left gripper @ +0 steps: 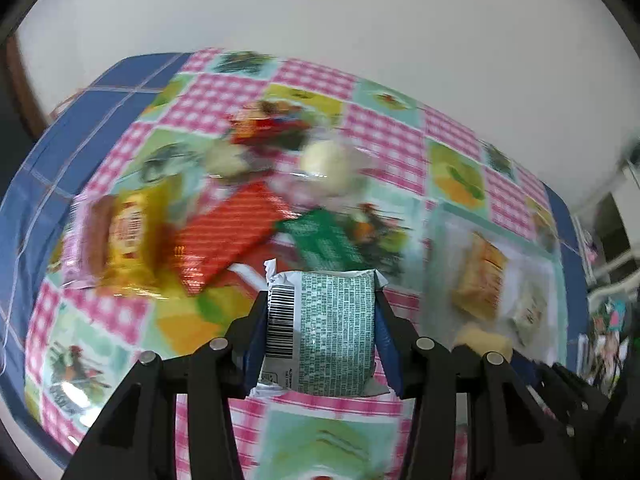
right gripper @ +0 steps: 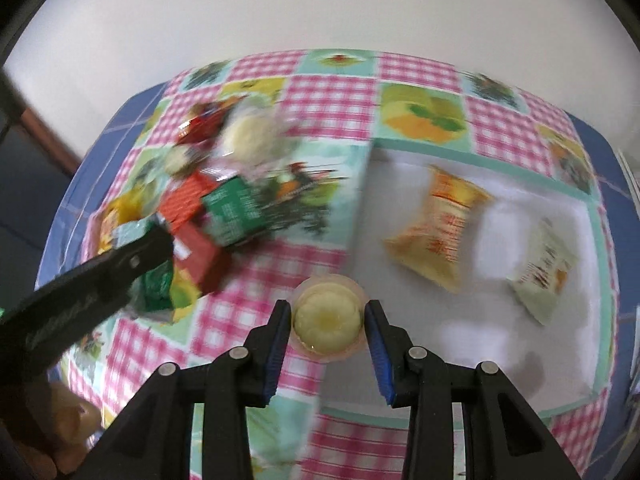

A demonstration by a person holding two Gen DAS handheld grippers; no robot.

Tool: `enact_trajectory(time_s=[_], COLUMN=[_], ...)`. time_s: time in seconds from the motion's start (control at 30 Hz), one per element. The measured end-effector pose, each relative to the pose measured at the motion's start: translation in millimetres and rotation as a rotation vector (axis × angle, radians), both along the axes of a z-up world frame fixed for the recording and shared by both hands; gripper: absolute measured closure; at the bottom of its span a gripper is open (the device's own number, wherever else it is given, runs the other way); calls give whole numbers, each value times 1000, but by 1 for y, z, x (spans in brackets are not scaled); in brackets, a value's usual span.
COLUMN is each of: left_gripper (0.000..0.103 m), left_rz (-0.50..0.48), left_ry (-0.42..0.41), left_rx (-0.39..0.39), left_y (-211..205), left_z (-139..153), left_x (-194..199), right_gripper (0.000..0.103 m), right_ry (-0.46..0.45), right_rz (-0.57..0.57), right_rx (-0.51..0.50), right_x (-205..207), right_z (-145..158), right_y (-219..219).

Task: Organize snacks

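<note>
My left gripper [left gripper: 322,300] is shut on a pale green snack packet [left gripper: 324,332] with a barcode and holds it above the table. My right gripper [right gripper: 328,312] is shut on a round yellow jelly cup [right gripper: 328,322], beside the white tray [right gripper: 500,312]. The tray holds an orange packet [right gripper: 436,232] and a white packet [right gripper: 544,268]. A blurred pile of snacks lies at the left: a red box [left gripper: 228,236], a green packet [left gripper: 324,240], a yellow packet [left gripper: 128,236] and a round cream bun [left gripper: 328,160]. The left gripper also shows in the right wrist view [right gripper: 132,256].
The table wears a pink checked patchwork cloth [left gripper: 384,128] over a blue cloth [left gripper: 80,120]. A white wall stands behind. The tray [left gripper: 528,264] sits at the right in the left wrist view. Shelving with clutter [left gripper: 612,312] is at the far right.
</note>
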State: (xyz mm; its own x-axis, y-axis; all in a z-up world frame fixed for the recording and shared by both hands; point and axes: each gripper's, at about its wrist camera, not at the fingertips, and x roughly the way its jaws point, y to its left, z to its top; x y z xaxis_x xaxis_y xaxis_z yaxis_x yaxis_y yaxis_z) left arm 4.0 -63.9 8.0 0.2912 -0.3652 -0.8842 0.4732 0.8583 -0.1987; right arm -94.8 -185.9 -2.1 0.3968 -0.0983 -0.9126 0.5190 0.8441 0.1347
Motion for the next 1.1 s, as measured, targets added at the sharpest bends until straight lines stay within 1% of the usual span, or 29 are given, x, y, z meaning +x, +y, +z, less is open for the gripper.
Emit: enact_trajectory(time_s=[0.1,0.27,0.43,0.53,0.67,0.83,0.9,0.97,1.0,1.1], left_gripper=[53,53,53,53,53,53,52,45,40,39], left_rz=[-71,-196,-309,-367,-397,-397,-395,-395,-395,-386], left_ry=[10,9,8,3,20,54,68,79,80,74], left_rx=[-8,2,0,2,13,42,41,28,21,15], left_y=[-23,-60,-87,-102,-110,-113,-114,-112,-111,-108], left_z=[-1,-3,-7,-12,-22,-37,-39,-37,-35,-28], left_x=[-16,-43,-71,-85,-91,-90,-89,-89,-88,-84], right_gripper=[63,62,62,62,62,62,62,62,62,62], right_ry=[7,24,51,56,88,115,125,126,119,114], right_rz=[-70,-207,-329,-378,-414,-406,-399,-389,-385,-376], right_rx=[-3,-6,-8,-2,3,37,36,33,29,14], right_x=[-16,-52,-86,-103,-113,-111,-110,-109,-107,-104], right_z=[-2,-7,-14,-17,-27,-43,-45,-44,-42,-37], right_y=[-23,-66,-101,-114,-124,-125,-123,-121,-120,-117])
